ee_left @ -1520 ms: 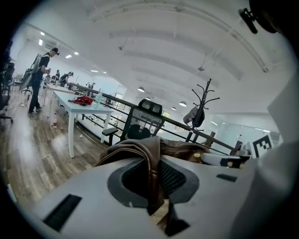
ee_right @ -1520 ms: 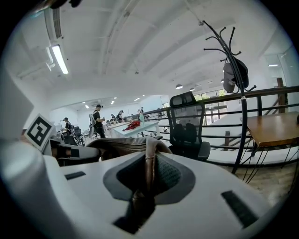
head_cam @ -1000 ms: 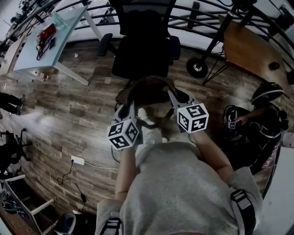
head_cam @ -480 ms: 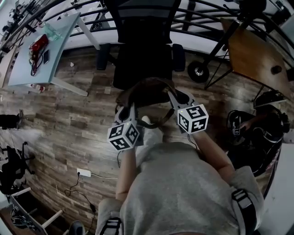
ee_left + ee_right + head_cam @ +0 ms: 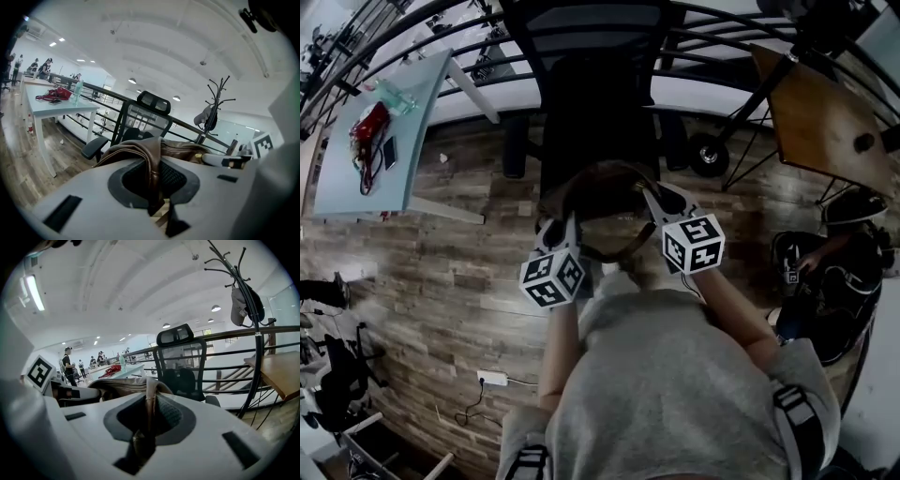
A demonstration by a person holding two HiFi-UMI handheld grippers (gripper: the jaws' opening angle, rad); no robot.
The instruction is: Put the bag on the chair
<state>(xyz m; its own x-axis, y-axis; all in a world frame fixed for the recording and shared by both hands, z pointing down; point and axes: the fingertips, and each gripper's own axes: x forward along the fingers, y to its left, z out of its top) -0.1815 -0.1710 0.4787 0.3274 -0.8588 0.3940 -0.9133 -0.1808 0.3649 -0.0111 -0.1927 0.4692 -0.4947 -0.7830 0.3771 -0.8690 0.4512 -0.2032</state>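
A brown leather bag [image 5: 602,192] hangs in the air between my two grippers, just in front of a black office chair [image 5: 598,103]. My left gripper [image 5: 557,230] is shut on the bag's left strap [image 5: 153,173], which runs down between its jaws. On the other side my right gripper [image 5: 661,202] is shut on the right strap [image 5: 149,411]. The bag [image 5: 173,151] bulges beyond the left jaws, with the chair's backrest and headrest [image 5: 152,101] behind it. The chair [image 5: 180,362] stands beyond the bag [image 5: 124,386] in the right gripper view too. Its seat lies under the bag's far edge.
A light table [image 5: 380,131] with red things on it stands at the left. A wooden table [image 5: 825,112] and a coat stand [image 5: 243,291] are at the right, a railing [image 5: 712,37] behind the chair. A bag and helmet [image 5: 844,253] lie on the floor at the right.
The chair has drawn nearer: the bag, once short of the seat, now overlaps its front edge. Both grippers keep the same hold on the straps.
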